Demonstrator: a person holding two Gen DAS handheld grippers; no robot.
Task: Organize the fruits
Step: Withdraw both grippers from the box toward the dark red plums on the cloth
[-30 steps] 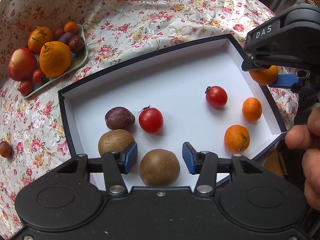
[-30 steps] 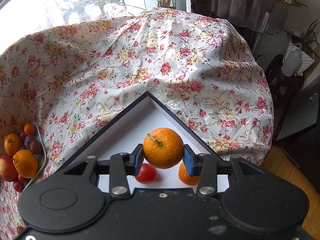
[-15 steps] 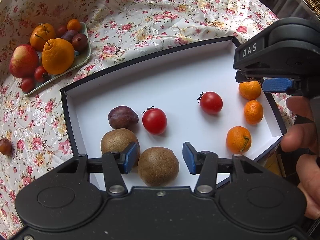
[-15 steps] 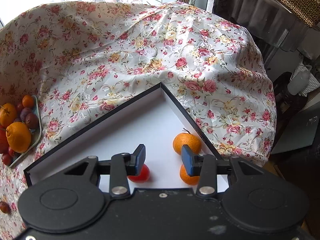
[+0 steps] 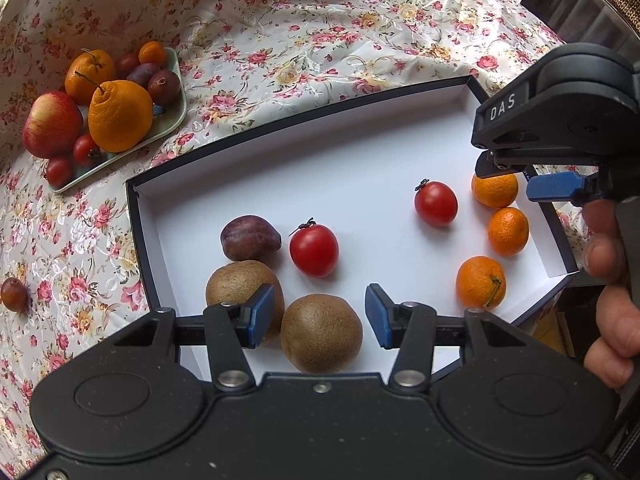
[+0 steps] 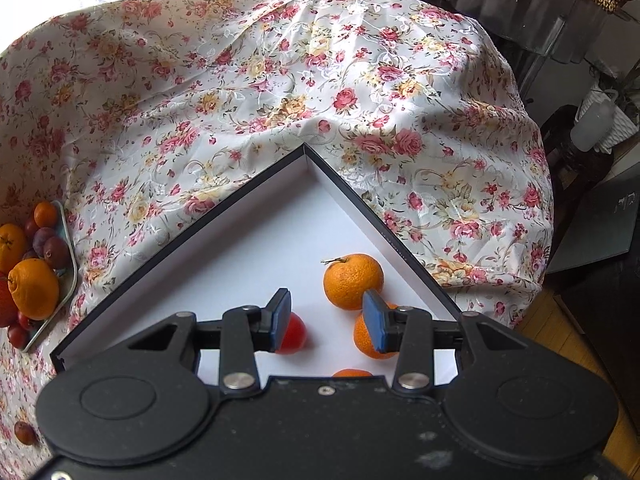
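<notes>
A white box with a dark rim (image 5: 134, 220) holds two brown kiwis (image 5: 320, 332), a plum (image 5: 250, 238), two red tomatoes (image 5: 314, 250) and three tangerines (image 5: 480, 282). My left gripper (image 5: 320, 316) hovers open over the nearer kiwi, its pads clear of the fruit. My right gripper (image 6: 326, 318) is open and empty above the box's right corner. Just beyond its fingers a stemmed tangerine (image 6: 352, 280) lies on the box floor. In the left wrist view one of the right gripper's blue pads (image 5: 554, 191) shows beside that tangerine (image 5: 495, 190).
A pale green tray (image 5: 172, 120) at the back left holds an apple (image 5: 50, 124), a large orange (image 5: 120, 116), plums, small tomatoes and tangerines. One dark plum (image 5: 14, 294) lies loose on the floral tablecloth. A person's hand (image 5: 608, 280) holds the right gripper.
The right gripper opened and let go of the stemmed tangerine, which now lies in the box's right corner, and the gripper drew back above it. The left gripper stayed put.
</notes>
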